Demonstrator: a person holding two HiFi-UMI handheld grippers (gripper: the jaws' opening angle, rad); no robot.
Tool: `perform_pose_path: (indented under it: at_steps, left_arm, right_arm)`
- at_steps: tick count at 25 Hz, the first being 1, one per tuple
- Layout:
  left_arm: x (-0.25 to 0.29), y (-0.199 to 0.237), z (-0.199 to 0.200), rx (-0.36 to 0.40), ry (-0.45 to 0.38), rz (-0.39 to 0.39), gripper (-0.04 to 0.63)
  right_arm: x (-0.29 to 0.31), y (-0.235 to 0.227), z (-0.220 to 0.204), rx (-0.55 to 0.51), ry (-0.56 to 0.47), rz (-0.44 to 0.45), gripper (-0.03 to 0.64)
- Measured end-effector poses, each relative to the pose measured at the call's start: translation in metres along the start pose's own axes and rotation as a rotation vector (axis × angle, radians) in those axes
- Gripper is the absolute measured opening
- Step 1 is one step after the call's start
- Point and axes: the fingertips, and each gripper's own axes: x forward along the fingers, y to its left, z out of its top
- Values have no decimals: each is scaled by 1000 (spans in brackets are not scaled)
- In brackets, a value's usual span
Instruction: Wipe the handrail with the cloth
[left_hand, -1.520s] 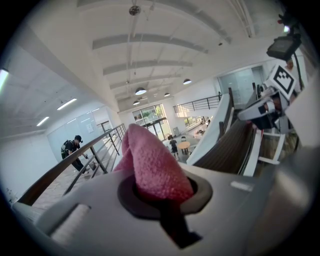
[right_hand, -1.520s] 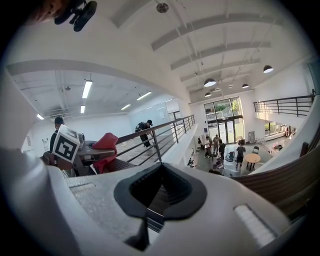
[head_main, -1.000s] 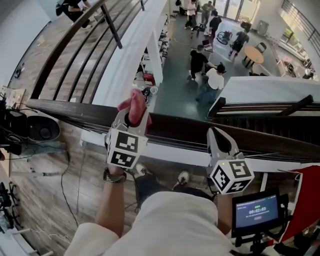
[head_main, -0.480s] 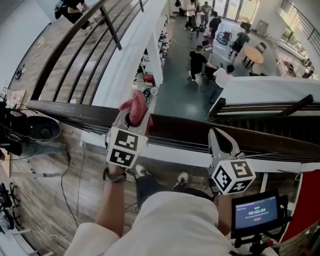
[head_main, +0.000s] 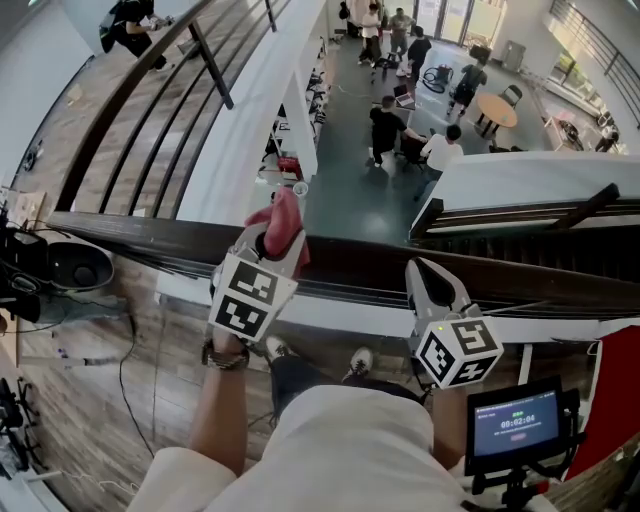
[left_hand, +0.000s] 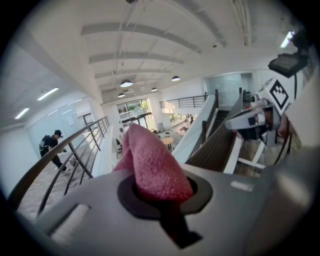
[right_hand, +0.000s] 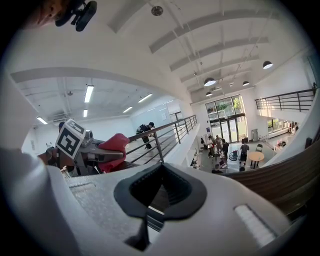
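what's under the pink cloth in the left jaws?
The dark wooden handrail runs beneath the pink cloth clamped in the left gripper. Whether they touch is hidden by the gripper body.

The handrail (head_main: 350, 262) runs across the head view from 9 o'clock to 3 o'clock, ahead of the person's feet (head_main: 365, 357), which stand on the floor toward 6 o'clock. The left tool (head_main: 268, 238) sits over the rail just left of centre, at 9 o'clock. The cloth (head_main: 282, 222) is clamped between its jaws and sticks out past the rail's far edge. The right tool (head_main: 425, 272) is at 4 o'clock, well apart from the left one. Its tip is at the rail's near edge and its jaws are together with nothing between them. A screen (head_main: 512, 425) stands at 5 o'clock, behind the right tool. Beyond the rail, at 12 to 1 o'clock, a group of people (head_main: 400, 125) is on the lower floor. A second railing (head_main: 130, 95) runs off at 11 o'clock, with a person (head_main: 130, 18) at its far end.
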Motion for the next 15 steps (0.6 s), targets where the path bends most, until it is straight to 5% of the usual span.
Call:
perform_pose_path:
  at_steps: [15]
  left_arm:
    - [18, -31, 20, 35, -5, -71, 32]
  right_arm:
    - [5, 1, 8, -27, -9, -7, 3]
